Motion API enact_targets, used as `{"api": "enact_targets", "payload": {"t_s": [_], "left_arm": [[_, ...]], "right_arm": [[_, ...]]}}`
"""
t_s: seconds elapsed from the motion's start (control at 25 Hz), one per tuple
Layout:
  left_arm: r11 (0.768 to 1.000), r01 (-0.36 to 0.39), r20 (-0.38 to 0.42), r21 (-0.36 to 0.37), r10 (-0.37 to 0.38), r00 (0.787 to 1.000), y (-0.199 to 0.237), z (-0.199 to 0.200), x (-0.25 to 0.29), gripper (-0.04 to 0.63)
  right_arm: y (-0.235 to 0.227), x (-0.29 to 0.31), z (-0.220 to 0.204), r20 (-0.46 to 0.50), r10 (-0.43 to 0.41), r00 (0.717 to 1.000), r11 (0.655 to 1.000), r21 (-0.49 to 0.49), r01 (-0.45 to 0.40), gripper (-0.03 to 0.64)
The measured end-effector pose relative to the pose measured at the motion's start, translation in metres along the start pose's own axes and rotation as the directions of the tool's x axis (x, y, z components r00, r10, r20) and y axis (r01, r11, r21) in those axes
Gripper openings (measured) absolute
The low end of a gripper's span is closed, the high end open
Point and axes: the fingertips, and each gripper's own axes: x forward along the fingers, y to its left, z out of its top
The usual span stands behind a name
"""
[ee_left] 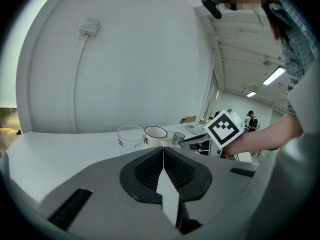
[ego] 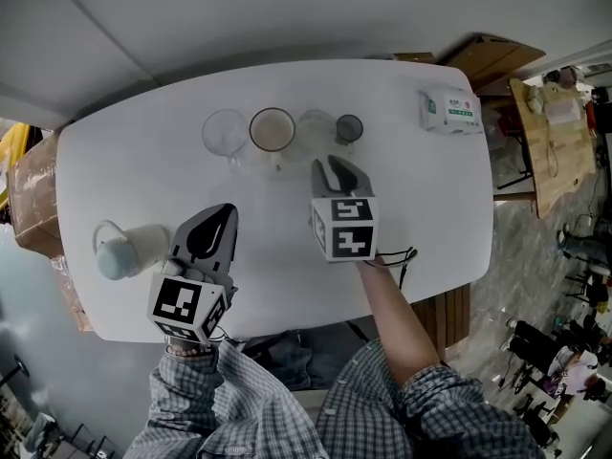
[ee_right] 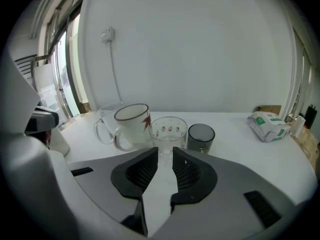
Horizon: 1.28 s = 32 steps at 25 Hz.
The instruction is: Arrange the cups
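Cups on white counter [ego: 449,208], five in all. Four in a row along far side, left to right: clear glass [ego: 227,132], mug [ego: 273,129] with brown rim and red print, patterned glass [ego: 316,127], grey cup [ego: 349,127]. All four upright, mouths up, packed close. Touching or only near each other: cannot tell. Mug handle turned toward near side.

Fifth cup, pale mug [ego: 124,247], well apart from row, near counter's left edge, handle on its far-left side.

Left gripper [ee_left: 163,150]: jaws pressed fully together, ribbed pads meeting along one thin line, nothing between. Hovers over near-left part of counter, just right of pale mug, apart from it in head view. Points toward row, well short of it. Clear glass, mug and grey cup visible beyond its tips.

Right gripper [ee_right: 165,155]: jaws apart by a narrow slit, nothing held in it. Sits near counter's middle, tips aimed at row and just before patterned glass. Base of that glass shows through the slit beyond the tips. Contact with the glass not clear from any view. Mug to left of its line, grey cup to right.

Pack [ego: 450,110] with green label at counter's far-right corner, well apart from cups. Box [ego: 33,199] beyond left edge, off the counter.

Checked sleeves [ego: 239,400] at bottom of head view, a forearm reaching up to each gripper.
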Motion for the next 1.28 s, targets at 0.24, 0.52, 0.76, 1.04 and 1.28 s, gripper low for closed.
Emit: {"api": "enact_targets", "payload": {"t_s": [0.24, 0.52, 0.76, 1.04, 1.28], "left_arm": [[1.0, 0.0, 0.008, 0.002, 0.0, 1.0, 0.0, -0.001, 0.001, 0.012], [1.0, 0.0, 0.016, 0.01, 0.0, 1.0, -0.007, 0.002, -0.003, 0.012], [1.0, -0.022, 0.058, 0.013, 0.021, 0.998, -0.012, 0.017, -0.017, 0.012], [0.998, -0.045, 0.13, 0.034, 0.04, 0.991, -0.028, 0.045, -0.038, 0.012], [0.997, -0.057, 0.204, 0.055, 0.044, 0.978, -0.046, 0.073, -0.06, 0.012]], "right_arm": [[-0.054, -0.012, -0.013, -0.036, -0.118, 0.992, 0.992, -0.055, 0.116, 0.071], [-0.066, -0.027, -0.012, 0.019, -0.135, 0.991, 0.989, -0.051, 0.136, 0.067], [-0.05, -0.068, 0.013, 0.124, -0.081, 0.989, 0.994, -0.069, 0.09, 0.06], [-0.042, -0.138, 0.06, 0.306, -0.05, 0.951, 0.995, -0.073, 0.075, 0.04], [-0.028, -0.176, 0.083, 0.373, 0.009, 0.928, 0.99, -0.135, 0.044, 0.035]]}}
